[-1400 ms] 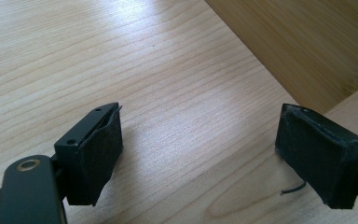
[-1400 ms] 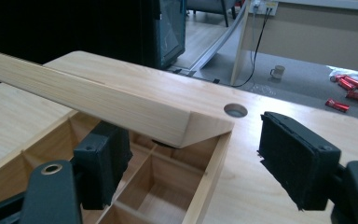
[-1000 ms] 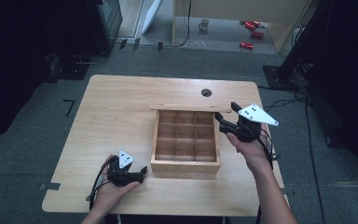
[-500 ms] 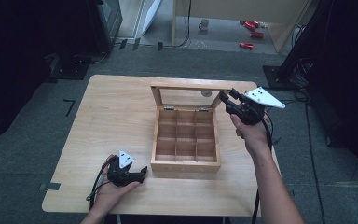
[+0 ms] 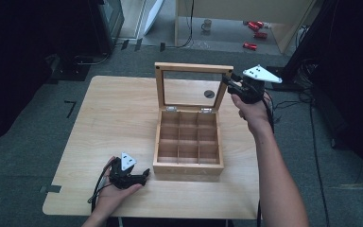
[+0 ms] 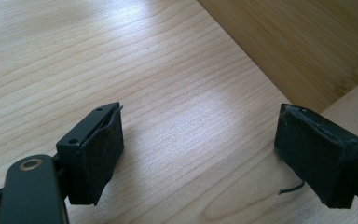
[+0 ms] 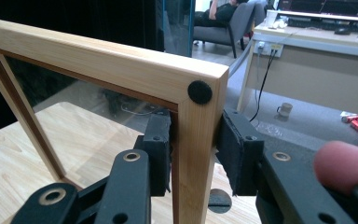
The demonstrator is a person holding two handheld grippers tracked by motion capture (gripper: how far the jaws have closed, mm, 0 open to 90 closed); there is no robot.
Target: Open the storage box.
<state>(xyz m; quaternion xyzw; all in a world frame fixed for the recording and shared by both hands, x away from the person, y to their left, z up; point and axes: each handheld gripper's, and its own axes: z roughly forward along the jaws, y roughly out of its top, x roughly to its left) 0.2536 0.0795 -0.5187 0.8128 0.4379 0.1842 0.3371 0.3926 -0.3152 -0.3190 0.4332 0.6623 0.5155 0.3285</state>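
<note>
High view: nearest, the left tongs (image 5: 144, 173) rest on the table (image 5: 118, 113) with jaws wide and nothing between them, just beside the wooden box (image 5: 188, 142). Farther back, the right tongs (image 5: 228, 81), whose jaws have just been closing, clamp the upright lid (image 5: 193, 69) at its right top corner

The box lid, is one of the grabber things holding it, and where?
Yes. The right hand-held gripper is shut on the lid, pinching the wooden frame's side rail just below its top corner.
</note>
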